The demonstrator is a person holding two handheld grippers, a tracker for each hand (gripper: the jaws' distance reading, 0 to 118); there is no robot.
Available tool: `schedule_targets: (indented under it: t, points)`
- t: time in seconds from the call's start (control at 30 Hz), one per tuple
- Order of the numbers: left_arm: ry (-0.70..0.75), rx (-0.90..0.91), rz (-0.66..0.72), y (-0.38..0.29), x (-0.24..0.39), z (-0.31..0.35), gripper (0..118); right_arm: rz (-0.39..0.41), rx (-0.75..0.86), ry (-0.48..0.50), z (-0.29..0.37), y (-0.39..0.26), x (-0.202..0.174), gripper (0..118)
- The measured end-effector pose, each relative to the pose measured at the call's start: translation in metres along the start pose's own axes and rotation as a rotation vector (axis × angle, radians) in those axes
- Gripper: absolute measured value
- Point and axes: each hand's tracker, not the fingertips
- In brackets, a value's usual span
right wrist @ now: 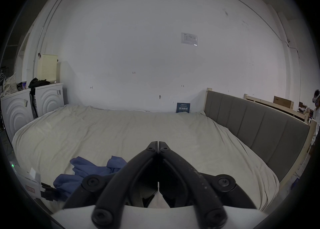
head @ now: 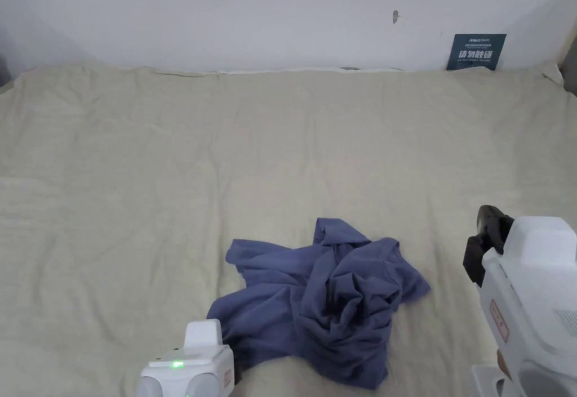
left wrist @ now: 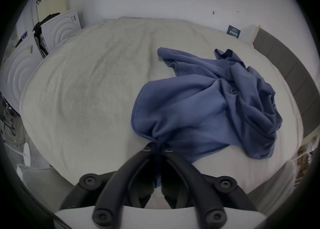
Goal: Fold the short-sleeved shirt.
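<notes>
- Left gripper [left wrist: 157, 147] first: its two black jaws are pressed together on a bunched edge of the shirt [left wrist: 207, 101], and the blue cloth is pinched into tight gathers right at the tips.
- From the head view, the white body of that same gripper [head: 189, 367] is seen at the bottom edge, a green light lit on it, right against the near left corner of the shirt [head: 321, 308].
- Right gripper [right wrist: 158, 143] now: the jaws are closed tip to tip on nothing, held in the air above the bedsheet [right wrist: 173, 129].
- In the head view it is seen at the far right [head: 487, 246], off to the side of the shirt and not touching it.
- The shirt is crumpled in a loose heap near the front of the bed, one flap spread out toward the left, deep folds piled on its right side.
- Everything is laid on a pale, wrinkled bedsheet [head: 225, 161] that runs back to a white wall [head: 282, 9].
- A small dark sign [head: 476, 52] is propped at the wall's foot, back right.
- A grey padded headboard [right wrist: 259, 125] is seen along the bed's right edge.
- White appliances [right wrist: 32, 106] are lined up beyond the left side.
</notes>
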Motion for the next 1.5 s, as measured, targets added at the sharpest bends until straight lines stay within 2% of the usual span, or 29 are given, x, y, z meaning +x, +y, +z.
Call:
schedule_targets:
  t: [0.1,0.27,0.37,0.43,0.47,0.53,0.57,0.6,0.63,0.73,0.77,0.87,0.93,1.0,1.03,1.07,1.13,1.27,1.33,1.5]
  points:
    - [-0.025,-0.009,0.004,0.005,-0.009,-0.004,5,-0.012,-0.042,-0.004,-0.016,-0.008,0.004,2]
    - [-0.16,0.113,0.031,0.021,-0.017,0.036,4,-0.012,-0.218,0.024,-0.072,-0.024,0.01,4]
    - [-0.175,0.175,0.024,0.032,-0.023,0.041,4,-0.018,-0.347,0.077,-0.118,-0.035,0.012,29]
    - [-0.214,0.201,0.055,0.038,-0.028,0.036,4,-0.034,-0.44,0.107,-0.154,-0.043,0.011,38]
    - [-0.236,0.203,0.082,0.042,-0.03,0.034,4,-0.056,-0.48,0.114,-0.171,-0.048,0.01,47]
    - [-0.263,0.202,0.115,0.049,-0.035,0.032,3,-0.086,-0.577,0.112,-0.208,-0.057,0.006,81]
    - [-0.266,0.202,0.12,0.051,-0.034,0.032,3,-0.109,-0.625,0.121,-0.224,-0.063,0.004,106]
    - [-0.267,0.203,0.12,0.053,-0.035,0.03,3,-0.107,-0.671,0.124,-0.239,-0.069,0.002,117]
    - [-0.272,0.204,0.12,0.054,-0.036,0.029,3,-0.113,-0.689,0.13,-0.251,-0.075,-0.003,118]
    - [-0.282,0.198,0.103,0.056,-0.04,0.021,3,-0.091,-0.751,0.136,-0.278,-0.092,-0.015,114]
    - [-0.283,0.197,0.096,0.056,-0.041,0.02,3,-0.074,-0.787,0.129,-0.283,-0.097,-0.021,107]
    - [-0.288,0.185,0.092,0.055,-0.042,0.016,3,-0.05,-0.824,0.155,-0.291,-0.109,-0.033,63]
    - [-0.291,0.18,0.093,0.054,-0.044,0.015,3,-0.062,-0.812,0.21,-0.291,-0.114,-0.032,58]
    - [-0.289,0.176,0.097,0.05,-0.046,0.012,3,-0.002,-0.778,0.208,-0.284,-0.107,-0.04,43]
    - [-0.291,0.174,0.101,0.049,-0.047,0.011,3,0.031,-0.78,0.232,-0.27,-0.099,-0.047,22]
    - [-0.293,0.172,0.104,0.049,-0.047,0.011,3,0.042,-0.78,0.235,-0.266,-0.096,-0.05,7]
    - [-0.295,0.174,0.112,0.05,-0.044,0.015,3,0.095,-0.721,0.214,-0.251,-0.085,-0.054,7]
    - [-0.316,0.208,0.137,0.06,-0.045,0.029,3,0.078,-0.588,0.211,-0.219,-0.048,-0.033,7]
    - [-0.325,0.24,0.148,0.071,-0.048,0.036,3,0.105,-0.511,0.213,-0.2,-0.021,-0.02,7]
    - [-0.329,0.357,0.186,0.125,-0.061,0.062,3,0.088,-0.31,0.189,-0.151,0.055,0.011,7]
